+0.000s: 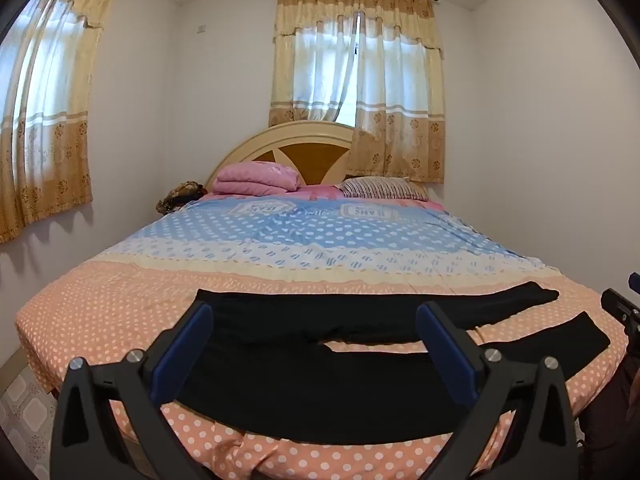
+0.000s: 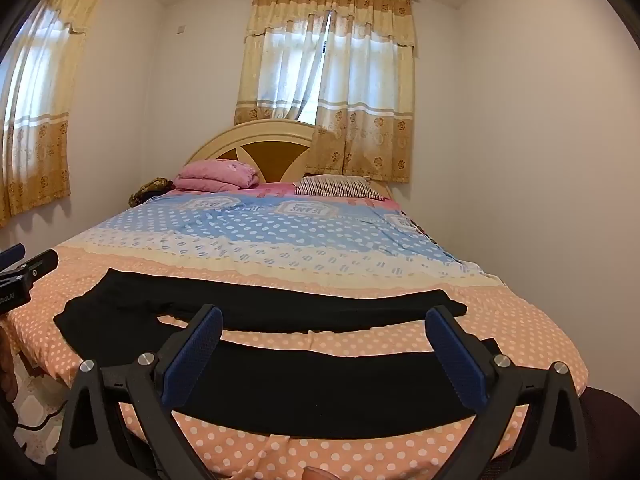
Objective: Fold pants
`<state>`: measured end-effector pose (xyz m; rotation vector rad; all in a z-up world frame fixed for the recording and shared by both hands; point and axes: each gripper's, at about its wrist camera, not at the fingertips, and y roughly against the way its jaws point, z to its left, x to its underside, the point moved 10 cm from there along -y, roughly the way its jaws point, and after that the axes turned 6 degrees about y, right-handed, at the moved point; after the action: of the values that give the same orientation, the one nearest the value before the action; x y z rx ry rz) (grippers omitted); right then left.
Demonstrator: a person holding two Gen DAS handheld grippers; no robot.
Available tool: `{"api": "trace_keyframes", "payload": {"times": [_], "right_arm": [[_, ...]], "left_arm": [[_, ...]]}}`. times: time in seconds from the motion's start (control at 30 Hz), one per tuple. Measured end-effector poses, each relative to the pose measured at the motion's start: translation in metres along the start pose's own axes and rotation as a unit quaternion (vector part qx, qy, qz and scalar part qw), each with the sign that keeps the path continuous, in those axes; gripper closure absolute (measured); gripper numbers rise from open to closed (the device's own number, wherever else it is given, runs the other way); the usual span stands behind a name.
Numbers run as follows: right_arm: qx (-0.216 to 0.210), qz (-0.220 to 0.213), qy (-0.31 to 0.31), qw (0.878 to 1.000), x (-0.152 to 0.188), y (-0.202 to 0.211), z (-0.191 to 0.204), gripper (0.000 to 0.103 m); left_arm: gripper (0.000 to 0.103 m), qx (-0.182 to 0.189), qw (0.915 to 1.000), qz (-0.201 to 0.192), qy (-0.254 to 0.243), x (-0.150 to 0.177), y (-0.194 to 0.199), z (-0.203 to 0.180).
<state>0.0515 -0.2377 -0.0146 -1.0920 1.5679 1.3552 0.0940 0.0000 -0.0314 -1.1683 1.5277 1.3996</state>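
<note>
Black pants point(image 1: 320, 384) lie flat across the foot of the bed, waist at the left, both legs stretching right with a gap of sheet between them. They also show in the right wrist view point(image 2: 304, 388). My left gripper point(image 1: 314, 314) is open and empty, held above the waist and crotch part. My right gripper point(image 2: 324, 316) is open and empty, held above the two legs. The right gripper's edge shows at the far right of the left wrist view point(image 1: 620, 308); the left gripper's edge shows at the far left of the right wrist view point(image 2: 24, 272).
The bed point(image 1: 120, 300) has an orange, cream and blue dotted sheet. A folded pink blanket point(image 1: 258, 178) and a striped pillow point(image 1: 384, 188) lie by the headboard point(image 1: 288, 140). Walls stand close on both sides. Tiled floor point(image 1: 24, 404) shows at the left.
</note>
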Motion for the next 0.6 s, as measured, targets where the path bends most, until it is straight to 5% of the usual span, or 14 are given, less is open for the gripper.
{"api": "trace_keyframes", "payload": {"times": [0.27, 0.6], "right_arm": [[0.004, 0.007, 0.005, 1.0, 0.003, -0.006, -0.005, 0.001], [0.009, 0.01, 0.008, 1.0, 0.007, -0.005, 0.002, 0.001]], "left_arm": [[0.0, -0.005, 0.9998, 0.005, -0.018, 0.011, 0.009, -0.025], [0.0, 0.005, 0.9998, 0.018, -0.003, 0.01, -0.006, -0.006]]}}
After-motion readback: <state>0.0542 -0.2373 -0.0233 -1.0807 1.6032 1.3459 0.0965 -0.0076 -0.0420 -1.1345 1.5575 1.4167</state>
